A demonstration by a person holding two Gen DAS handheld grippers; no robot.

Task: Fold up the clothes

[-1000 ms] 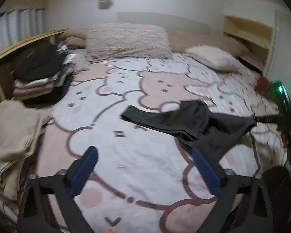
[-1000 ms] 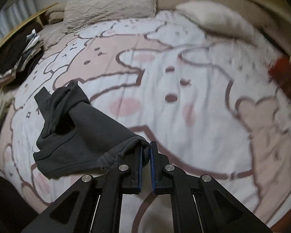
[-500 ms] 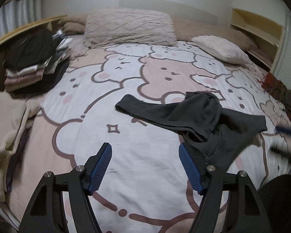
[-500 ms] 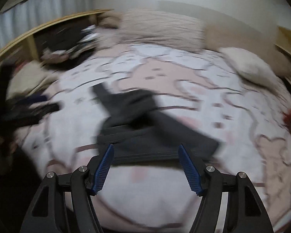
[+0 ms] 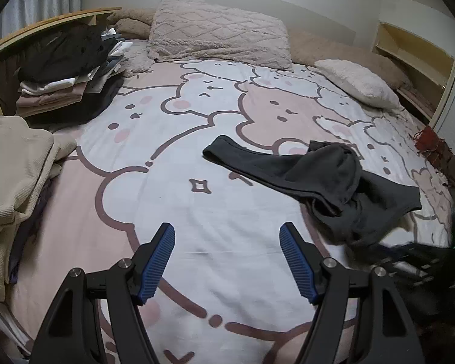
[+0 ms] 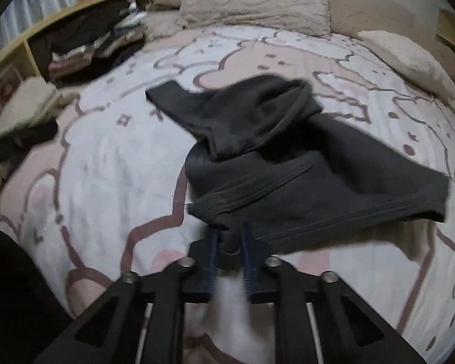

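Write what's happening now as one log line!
left gripper: open, empty | right gripper: shut on crumpled dark grey cloth garment | garment on bear-print bedsheet

right gripper (image 5: pixel 409 261) blurred, cream pile (image 5: pixel 12 182) cropped

You have open bedspread (image 5: pixel 173 200) ahead. Folded clothes (image 5: pixel 66 69) and a cream sweater (image 5: pixel 12 176) crowd your left edge.

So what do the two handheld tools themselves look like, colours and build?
Both look alike. The left tool has black skeletal arms with triangular cut-outs, silver round bolts at the joints, and two fingers faced with ribbed blue pads. The right tool shows the same black frame, silver bolts and blue pads, plus thin silver rods running back along its body. No markings are legible.
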